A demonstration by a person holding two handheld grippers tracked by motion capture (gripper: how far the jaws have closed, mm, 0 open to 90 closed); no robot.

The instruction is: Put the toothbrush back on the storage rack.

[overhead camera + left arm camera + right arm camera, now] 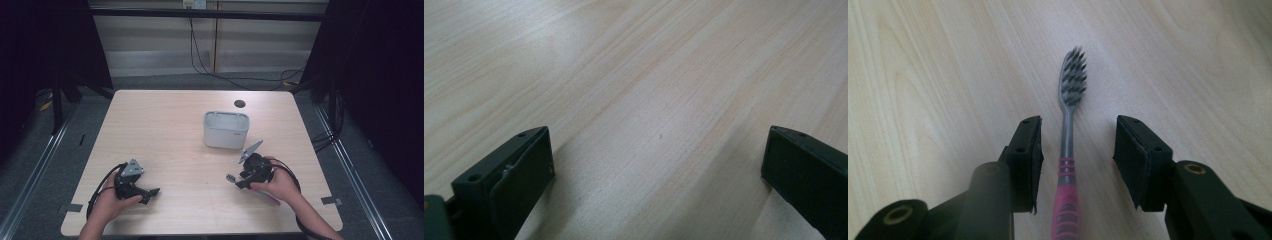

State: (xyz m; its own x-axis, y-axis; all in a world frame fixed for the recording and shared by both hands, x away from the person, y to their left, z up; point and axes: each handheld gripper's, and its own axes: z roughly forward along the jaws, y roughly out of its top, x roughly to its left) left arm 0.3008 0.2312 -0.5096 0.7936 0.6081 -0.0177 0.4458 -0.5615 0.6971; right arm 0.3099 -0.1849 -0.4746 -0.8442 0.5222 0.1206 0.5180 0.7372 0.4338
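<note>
A toothbrush point(1066, 145) with a grey neck, dark bristles and a pink handle lies flat on the wooden table point(165, 130). My right gripper point(1079, 130) straddles its neck, one jaw on each side. A gap shows on both sides, narrower at the left jaw, and neither pad touches it. In the high view the brush head point(231, 178) pokes out left of the right gripper point(239, 182), and the pink handle end runs under the hand. My left gripper point(151, 196) rests near the table's front left, jaws wide open point(659, 135) over bare wood.
A white rectangular container point(226, 130) with an open top stands behind the right gripper, past mid-table. A round black cable hole point(240, 104) sits near the far edge. Black cables trail from both grippers over the front edge.
</note>
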